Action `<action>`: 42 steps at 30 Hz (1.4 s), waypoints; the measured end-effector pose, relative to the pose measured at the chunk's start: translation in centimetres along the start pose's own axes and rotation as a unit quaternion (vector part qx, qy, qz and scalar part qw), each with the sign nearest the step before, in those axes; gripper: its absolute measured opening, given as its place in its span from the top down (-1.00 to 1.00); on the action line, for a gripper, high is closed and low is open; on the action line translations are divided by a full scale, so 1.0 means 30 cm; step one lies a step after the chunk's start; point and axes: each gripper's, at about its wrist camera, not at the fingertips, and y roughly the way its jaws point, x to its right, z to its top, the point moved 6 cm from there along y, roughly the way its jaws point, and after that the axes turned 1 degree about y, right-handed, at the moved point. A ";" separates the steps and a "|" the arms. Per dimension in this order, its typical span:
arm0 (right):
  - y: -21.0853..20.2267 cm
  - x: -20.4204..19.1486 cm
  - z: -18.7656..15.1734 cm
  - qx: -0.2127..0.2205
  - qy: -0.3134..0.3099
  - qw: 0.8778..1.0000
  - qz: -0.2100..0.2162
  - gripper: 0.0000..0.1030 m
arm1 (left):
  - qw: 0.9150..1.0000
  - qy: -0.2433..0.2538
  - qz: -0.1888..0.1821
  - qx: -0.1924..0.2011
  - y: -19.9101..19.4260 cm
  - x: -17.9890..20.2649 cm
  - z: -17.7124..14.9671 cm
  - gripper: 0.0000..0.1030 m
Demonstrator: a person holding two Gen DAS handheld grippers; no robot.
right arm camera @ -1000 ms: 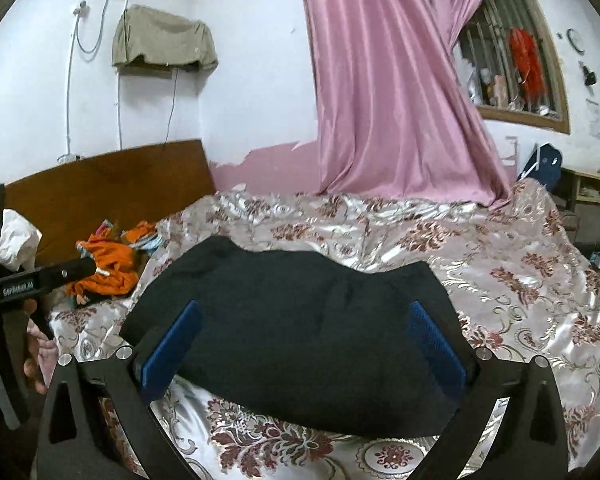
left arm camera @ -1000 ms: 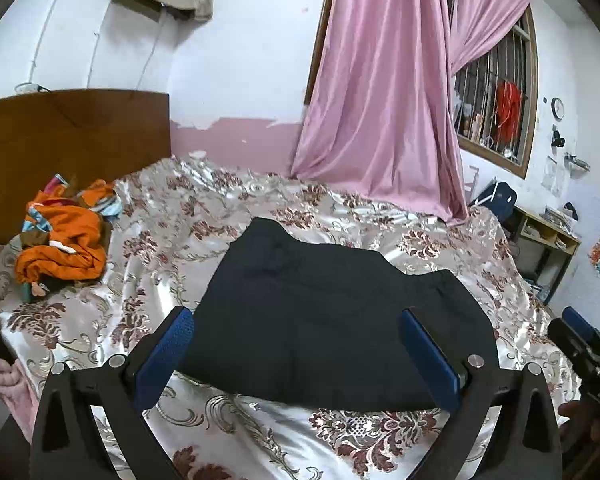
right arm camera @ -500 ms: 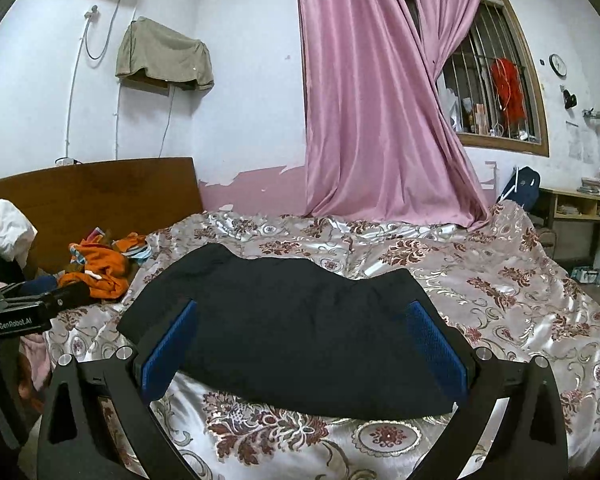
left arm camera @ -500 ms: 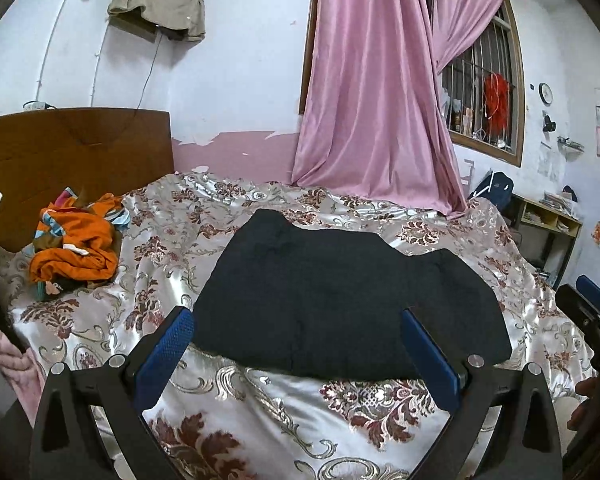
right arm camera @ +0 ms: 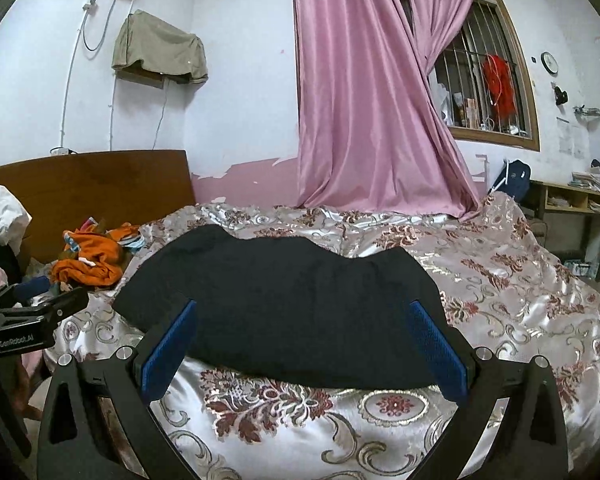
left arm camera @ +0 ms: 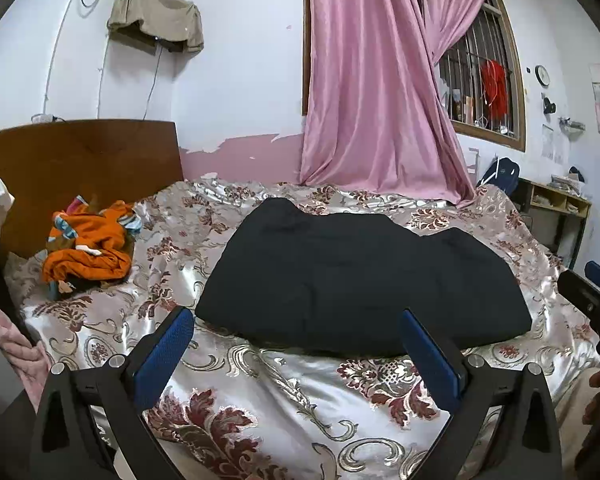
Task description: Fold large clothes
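Observation:
A black garment [left arm camera: 360,276] lies folded into a flat wide block on the floral bedspread [left arm camera: 284,396]; it also shows in the right wrist view [right arm camera: 288,308]. My left gripper [left arm camera: 298,334] is open and empty, held back from the garment's near edge above the bedspread. My right gripper [right arm camera: 304,324] is open and empty, its blue pads [right arm camera: 436,350] in front of the garment's near edge, not touching it. Each view shows the other gripper at its edge: the right gripper [left arm camera: 592,300], the left gripper [right arm camera: 24,320].
A heap of orange clothes [left arm camera: 88,244] lies at the bed's head by the wooden headboard [left arm camera: 80,156]. A pink curtain [left arm camera: 376,92] hangs behind the bed. A low shelf [left arm camera: 556,208] stands at the right wall. A pink cloth [left arm camera: 8,344] sits at the left edge.
Both grippers have pulled back and tilted up from the folded garment, so it looks farther away and more bedspread shows in front. The garment has not moved.

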 end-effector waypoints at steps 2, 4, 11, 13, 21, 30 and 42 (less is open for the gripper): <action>-0.001 0.002 -0.012 0.001 -0.001 1.000 0.000 -0.97 | 1.000 0.002 0.001 0.005 -0.002 0.007 -0.010 -1.00; -0.001 0.003 -0.024 0.002 -0.003 1.000 0.000 -0.97 | 1.000 0.001 -0.001 0.007 -0.003 0.014 -0.018 -1.00; 0.015 0.012 -0.064 -0.006 -0.012 1.000 0.003 -0.97 | 1.000 0.002 -0.007 0.004 0.016 0.020 -0.039 -1.00; 0.021 0.017 -0.073 -0.009 -0.012 1.000 0.003 -0.97 | 1.000 0.000 -0.013 -0.001 0.022 0.023 -0.050 -1.00; 0.040 0.035 -0.103 -0.019 -0.006 1.000 0.003 -0.97 | 1.000 0.013 -0.016 -0.014 0.049 0.053 -0.088 -1.00; 0.064 0.036 -0.120 -0.033 0.000 0.999 0.001 -0.97 | 1.000 0.015 -0.012 -0.015 0.054 0.059 -0.090 -1.00; 0.076 0.032 -0.128 -0.035 0.002 0.999 -0.001 -0.97 | 1.000 0.014 -0.012 -0.014 0.054 0.057 -0.092 -1.00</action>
